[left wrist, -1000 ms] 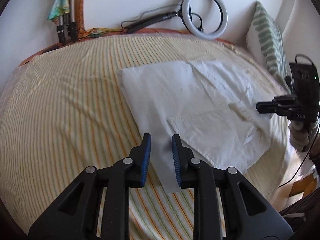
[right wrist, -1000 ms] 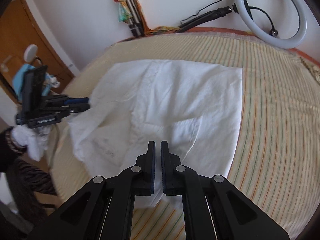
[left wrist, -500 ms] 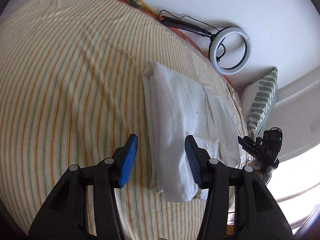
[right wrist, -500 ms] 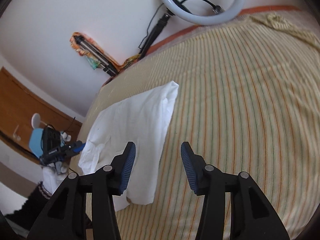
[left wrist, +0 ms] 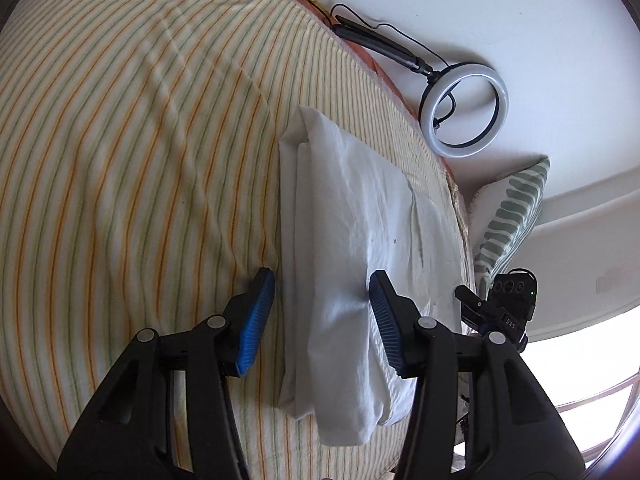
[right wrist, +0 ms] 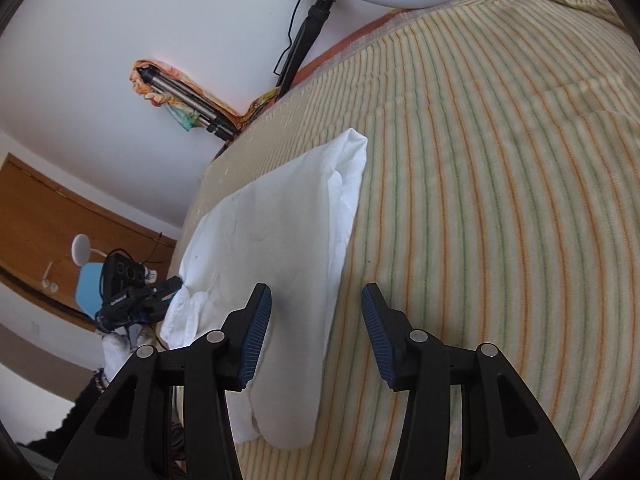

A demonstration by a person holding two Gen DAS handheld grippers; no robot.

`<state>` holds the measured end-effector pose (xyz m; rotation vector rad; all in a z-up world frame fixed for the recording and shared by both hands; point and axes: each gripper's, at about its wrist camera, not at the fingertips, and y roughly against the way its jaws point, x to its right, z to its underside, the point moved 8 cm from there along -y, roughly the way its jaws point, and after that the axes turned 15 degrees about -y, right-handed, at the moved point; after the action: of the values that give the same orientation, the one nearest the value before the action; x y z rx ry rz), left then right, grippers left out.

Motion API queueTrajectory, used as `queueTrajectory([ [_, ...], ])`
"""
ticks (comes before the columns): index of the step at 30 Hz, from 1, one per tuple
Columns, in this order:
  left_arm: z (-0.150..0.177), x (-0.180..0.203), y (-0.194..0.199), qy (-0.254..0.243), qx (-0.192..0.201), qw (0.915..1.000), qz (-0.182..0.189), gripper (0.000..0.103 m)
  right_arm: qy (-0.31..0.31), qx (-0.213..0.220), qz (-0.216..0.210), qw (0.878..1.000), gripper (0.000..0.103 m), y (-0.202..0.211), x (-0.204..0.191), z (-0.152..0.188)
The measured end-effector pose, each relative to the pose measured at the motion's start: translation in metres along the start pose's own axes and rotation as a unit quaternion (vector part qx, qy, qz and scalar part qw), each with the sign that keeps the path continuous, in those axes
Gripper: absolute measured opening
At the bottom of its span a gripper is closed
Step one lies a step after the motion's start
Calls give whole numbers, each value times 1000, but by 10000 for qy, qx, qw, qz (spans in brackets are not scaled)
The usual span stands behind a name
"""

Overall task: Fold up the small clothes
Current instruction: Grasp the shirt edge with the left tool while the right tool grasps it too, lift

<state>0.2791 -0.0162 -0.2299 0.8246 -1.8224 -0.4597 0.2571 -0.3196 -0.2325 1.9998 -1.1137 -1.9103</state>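
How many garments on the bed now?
1: a white garment, folded, on the striped sheet near its edge, between both grippers' open jaws. Others could lie out of view.

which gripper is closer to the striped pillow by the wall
Right. The right gripper sits at the garment's pillow-side edge, just below the striped pillow; the left gripper straddles the opposite edge.

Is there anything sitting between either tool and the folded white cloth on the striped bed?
Nothing visible. The left tool stands open astride the folded white cloth garment, its fold edge between the pads. The right tool is open over the same garment's other long edge. Only the yellow striped bedsheet surrounds it.
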Motion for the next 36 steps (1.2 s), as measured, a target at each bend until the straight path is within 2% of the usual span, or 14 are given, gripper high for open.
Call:
queueTrajectory([
  [4,-4,4,-8,-50,5,10000,-54,48,22,-93,-32,9999,39,-11,-5,1],
  [6,-5,4,-10,-73,-15,9999,-81,41,34,-119,-49,9999,38,-15,-9,2],
  [8,-6,7,-13,-142,-18,9997,-176,34,77,-126,3,9999,32,-19,-11,3],
  [13,-5,19,-12,-546,19,9976,-434,21,420,72,334,9985,21,-15,-18,8],
  [19,-6,41,-5,-1163,129,9899,-796,15,1188,431,943,9875,14,-10,-40,17],
  [25,-4,71,6,-1707,292,9802,-957,14,1851,809,1425,9690,11,2,-69,29],
  [29,2,99,10,-2129,400,9713,-982,14,2315,1128,1772,9499,10,15,-85,40],
  [33,6,124,6,-2411,442,9650,-930,13,2885,1381,2161,9225,9,28,-101,50],
  [36,6,142,0,-2527,466,9625,-870,13,3049,1446,2338,9119,9,38,-105,54],
])
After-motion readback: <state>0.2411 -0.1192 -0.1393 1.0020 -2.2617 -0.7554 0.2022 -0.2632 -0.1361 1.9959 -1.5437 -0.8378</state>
